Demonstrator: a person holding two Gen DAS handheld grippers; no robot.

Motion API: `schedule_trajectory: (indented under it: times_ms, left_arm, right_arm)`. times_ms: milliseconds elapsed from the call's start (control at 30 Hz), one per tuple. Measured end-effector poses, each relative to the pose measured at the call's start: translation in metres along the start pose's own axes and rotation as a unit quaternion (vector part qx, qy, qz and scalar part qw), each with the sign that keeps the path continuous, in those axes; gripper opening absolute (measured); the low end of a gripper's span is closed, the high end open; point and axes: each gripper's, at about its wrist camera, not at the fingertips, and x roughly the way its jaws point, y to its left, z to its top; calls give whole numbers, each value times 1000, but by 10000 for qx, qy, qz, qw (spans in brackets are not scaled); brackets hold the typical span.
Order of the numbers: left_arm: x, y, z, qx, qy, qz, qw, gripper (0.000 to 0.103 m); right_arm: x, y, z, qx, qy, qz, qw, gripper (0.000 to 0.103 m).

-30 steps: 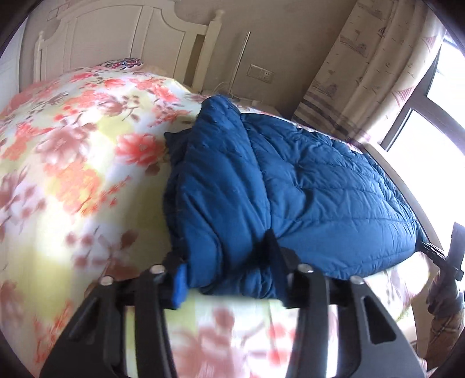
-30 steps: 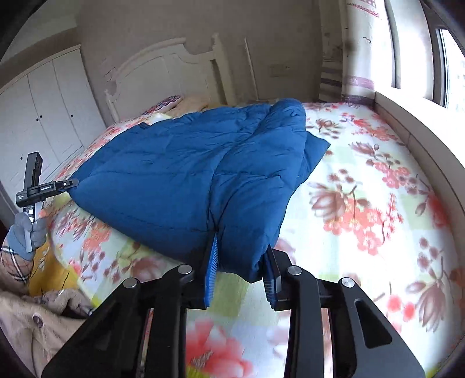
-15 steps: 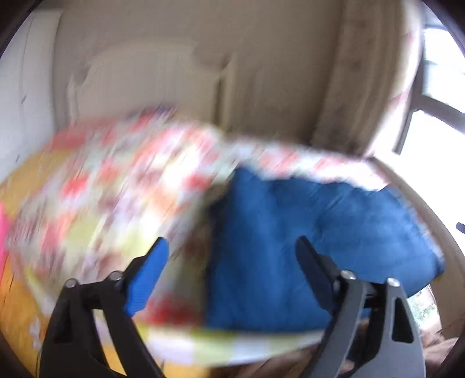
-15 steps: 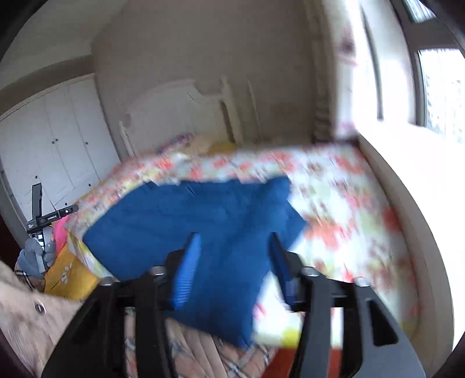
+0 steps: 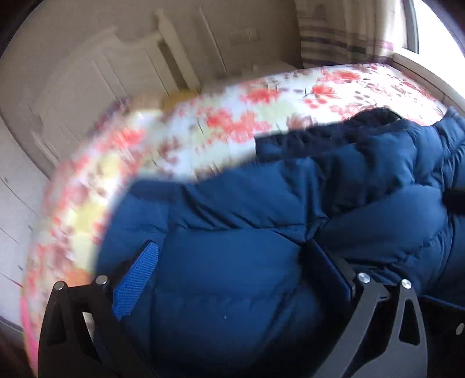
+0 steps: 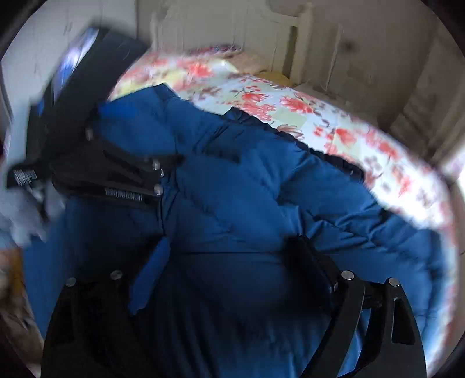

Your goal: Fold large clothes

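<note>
The bed (image 5: 221, 122), spread with a sheet of red and pink flowers on white and pale yellow, fills the middle of the room. At its head stands a white headboard (image 5: 136, 58) with upright posts and a curved top, against a beige wall (image 5: 261, 17). On that wall, beyond the head of the bed, sits a small switch plate (image 5: 243, 35). A patterned, striped curtain (image 5: 343, 32) hangs past the bed's far corner, with a bright window (image 5: 436, 26) beside it throwing daylight across the sheet. White cupboard doors (image 5: 11, 209) stand along the bed's other side. Much is blurred.
</note>
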Motion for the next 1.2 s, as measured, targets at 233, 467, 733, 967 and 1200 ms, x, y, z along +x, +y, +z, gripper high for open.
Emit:
schedule_trajectory:
  times_ms: [233,467,733,967,1200]
  left_arm:
    - [-3,-5,-6,98,-176,230,9995,101]
    - [-4,0,-4,-59,-123,40,9999,101]
    - [-3,1,-5,-98,-103,-18,9999,101]
    - [-3,2,-4,-89,-82,-9,9999,101]
    - [-49,1,37,-120,-717,-397,9966,101]
  right_arm:
    - [-31,-25,18,115,-383,-686,9968,82]
    - [20,-128,23,1420,182,-1104,9835,83]
    - [-3,-151,6,2152,-222,-1483,9650,81]
    - [4,-151,1,2081,-63,-1440,9674,81]
    - [4,-156,-1,2212,-90,-1228,9674,82]
